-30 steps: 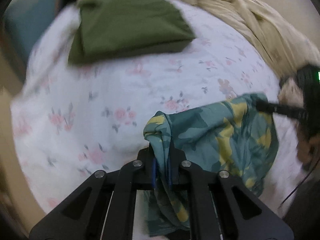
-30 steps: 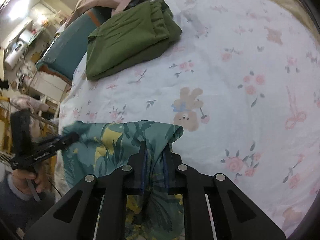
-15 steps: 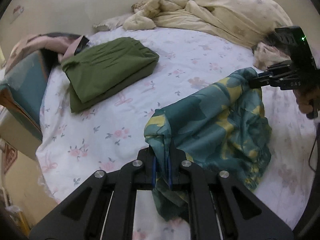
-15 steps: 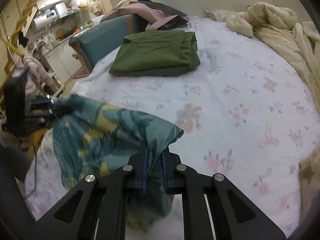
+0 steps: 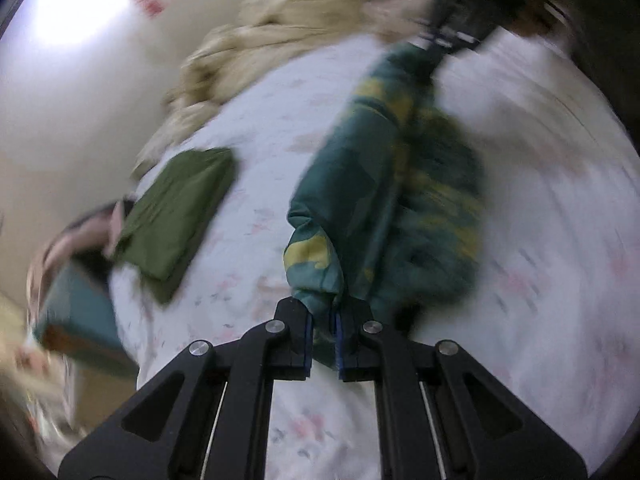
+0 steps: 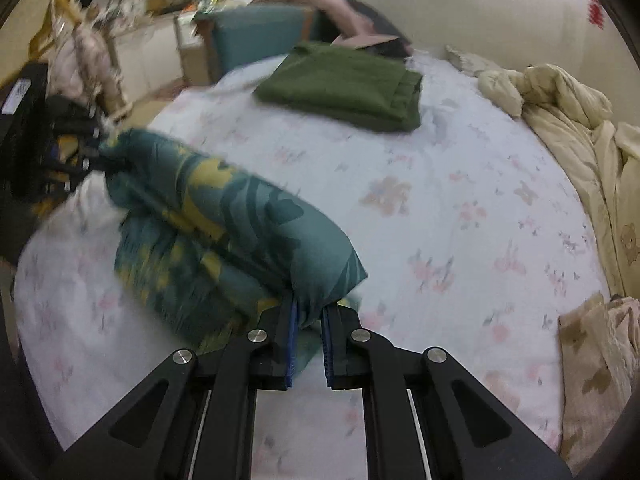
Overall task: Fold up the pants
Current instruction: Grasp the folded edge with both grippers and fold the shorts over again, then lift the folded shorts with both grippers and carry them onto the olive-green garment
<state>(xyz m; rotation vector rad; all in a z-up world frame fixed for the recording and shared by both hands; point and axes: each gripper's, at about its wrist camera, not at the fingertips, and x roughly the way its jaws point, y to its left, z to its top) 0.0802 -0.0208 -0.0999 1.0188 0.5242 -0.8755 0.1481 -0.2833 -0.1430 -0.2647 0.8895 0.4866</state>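
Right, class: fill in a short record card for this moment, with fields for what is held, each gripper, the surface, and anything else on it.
held item: teal leaf-print pants, stretched between both grippers, middle sagging onto the sheet
left gripper: jaws shut on one end of the pants
right gripper: jaws shut on the other end
surface: floral sheet on a bed
also there: folded green pants, apart from the held pair; cream blanket bunched along the edge
image quality: left view blurred

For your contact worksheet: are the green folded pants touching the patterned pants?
Apart. The right wrist view shows bare sheet between the green pants and the patterned pants.
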